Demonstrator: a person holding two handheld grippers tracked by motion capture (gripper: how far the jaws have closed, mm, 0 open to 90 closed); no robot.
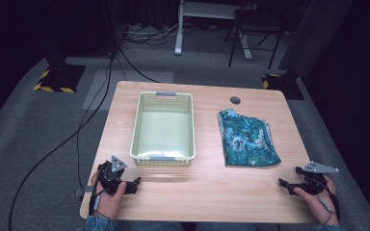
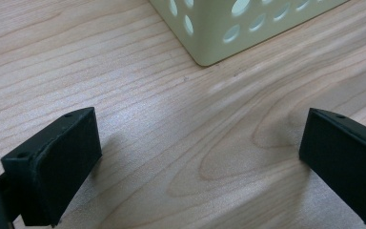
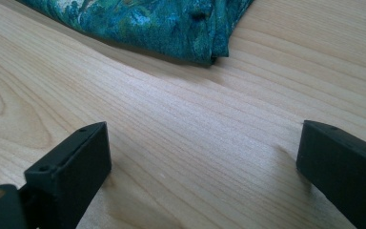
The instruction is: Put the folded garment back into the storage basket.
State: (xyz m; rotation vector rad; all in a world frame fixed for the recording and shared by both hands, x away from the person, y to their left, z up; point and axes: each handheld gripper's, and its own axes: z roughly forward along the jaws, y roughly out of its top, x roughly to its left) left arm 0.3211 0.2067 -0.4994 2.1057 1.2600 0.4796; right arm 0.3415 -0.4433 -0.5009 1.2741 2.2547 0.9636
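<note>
Cloth (image 1: 248, 138) lies near, apart from right hand-held gripper (image 1: 289, 185).

No text or label (on anything) can be read

table (image 1: 207, 192): wooden | basket (image 1: 164, 126): pale yellow, set left of centre | cloth (image 1: 247, 138): folded, teal-patterned, laid right of basket | left gripper (image 1: 134, 185): held near front-left edge | right gripper (image 1: 284, 185): held front-right, near cloth

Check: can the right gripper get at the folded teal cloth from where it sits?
Probably yes. The right gripper stands open over bare table, with the folded teal cloth just ahead and nothing between them.
</note>
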